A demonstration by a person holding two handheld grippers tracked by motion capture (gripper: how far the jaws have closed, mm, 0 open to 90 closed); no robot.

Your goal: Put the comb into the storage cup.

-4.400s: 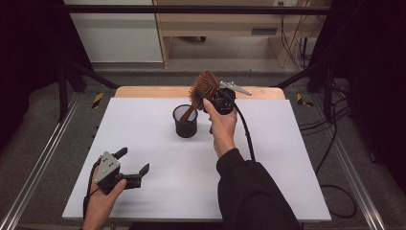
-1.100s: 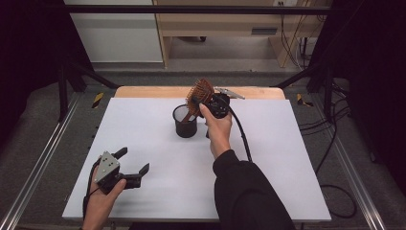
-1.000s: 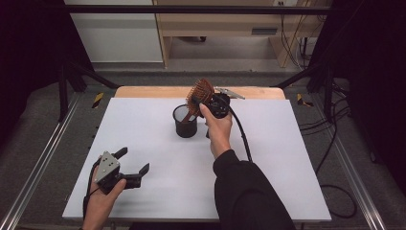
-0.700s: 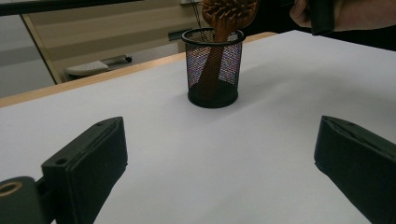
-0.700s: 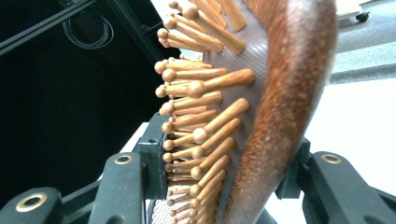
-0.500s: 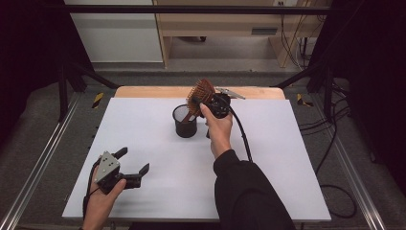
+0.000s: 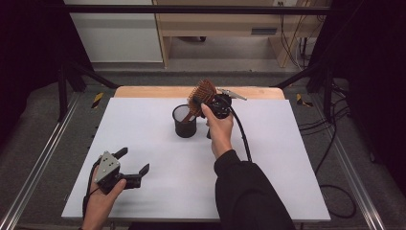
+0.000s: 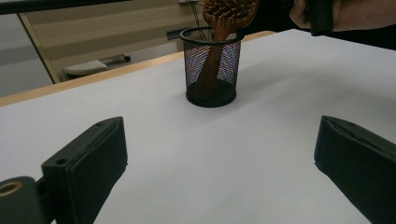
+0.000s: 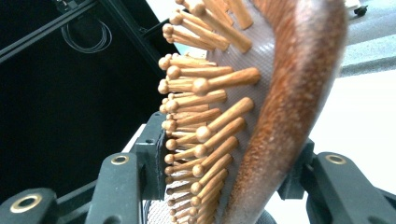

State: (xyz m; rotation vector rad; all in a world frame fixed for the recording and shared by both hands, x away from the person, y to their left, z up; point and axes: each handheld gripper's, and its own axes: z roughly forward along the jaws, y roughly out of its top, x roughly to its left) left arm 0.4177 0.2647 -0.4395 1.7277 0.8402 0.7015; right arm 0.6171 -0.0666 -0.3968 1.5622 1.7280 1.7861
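A wooden hairbrush (image 7: 206, 91) with peg bristles stands tilted, its handle down inside a black mesh cup (image 7: 184, 122) at the back middle of the white tabletop (image 7: 287, 158). My right gripper (image 7: 208, 97) is shut on the brush head, one jaw against the bristles and the other against the curved back (image 9: 280, 93). The left gripper view shows the cup (image 8: 212, 70) with the brush handle (image 8: 210, 70) leaning inside it. My left gripper (image 7: 133, 160) rests at the front left of the table, open and with nothing in it, its jaws wide apart (image 8: 219, 168).
A wooden strip (image 7: 143, 91) runs along the table's far edge, with a grey metal tool (image 7: 234, 94) lying on it behind the right hand. Yellow-and-black clamps (image 7: 97, 99) (image 7: 300, 99) sit at the back corners. Cables (image 7: 330, 143) trail on the floor at right.
Since the earliest frame the right gripper has lowered the brush leftward until its handle went into the cup. Over the last second nothing has visibly moved. The left gripper has stayed put.
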